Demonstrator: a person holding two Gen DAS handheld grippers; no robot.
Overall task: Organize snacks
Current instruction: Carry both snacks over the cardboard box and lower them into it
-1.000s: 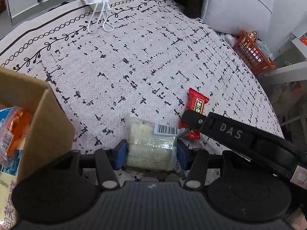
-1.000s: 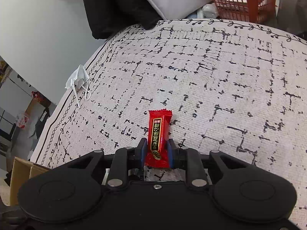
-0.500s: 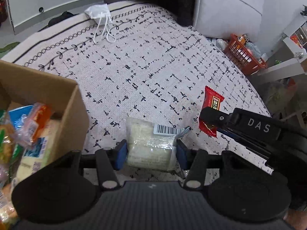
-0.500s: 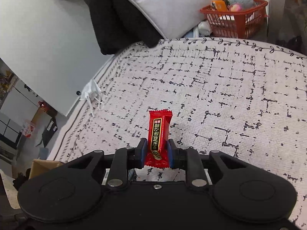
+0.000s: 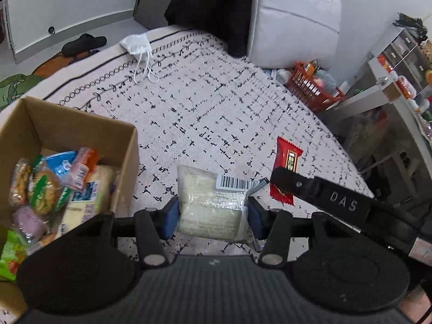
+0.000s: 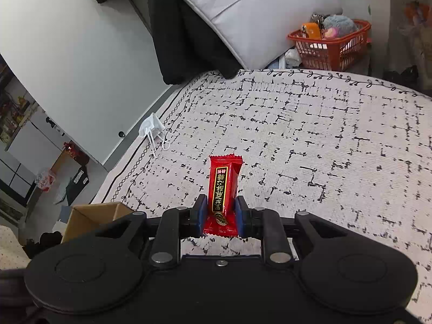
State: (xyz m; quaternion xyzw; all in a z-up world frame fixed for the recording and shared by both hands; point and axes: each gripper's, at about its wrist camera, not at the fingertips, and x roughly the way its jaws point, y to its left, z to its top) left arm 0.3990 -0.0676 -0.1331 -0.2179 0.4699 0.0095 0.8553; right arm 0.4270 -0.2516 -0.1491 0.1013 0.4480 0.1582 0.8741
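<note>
My left gripper (image 5: 213, 217) is shut on a clear packet of pale rice cake (image 5: 210, 205) with a barcode label, held above the patterned cloth. To its left stands an open cardboard box (image 5: 81, 132) holding several wrapped snacks. My right gripper (image 6: 220, 216) is shut on a red candy bar (image 6: 222, 189) with gold lettering, which sticks up between its blue pads. In the left wrist view the right gripper (image 5: 280, 178) reaches in from the right, with the red candy bar (image 5: 286, 159) showing past its tip. A corner of the cardboard box (image 6: 94, 213) shows at the lower left of the right wrist view.
A white face mask (image 5: 136, 44) lies near the far edge of the patterned cloth (image 5: 205, 102). A grey pillow (image 6: 259, 13) and dark clothing sit behind. An orange basket (image 6: 329, 46) of items stands beyond the far right edge, beside white shelves (image 5: 399, 81).
Both grippers have risen with their snacks still held. The left view has drawn back, and the open box with its snacks has come into sight on the left.
</note>
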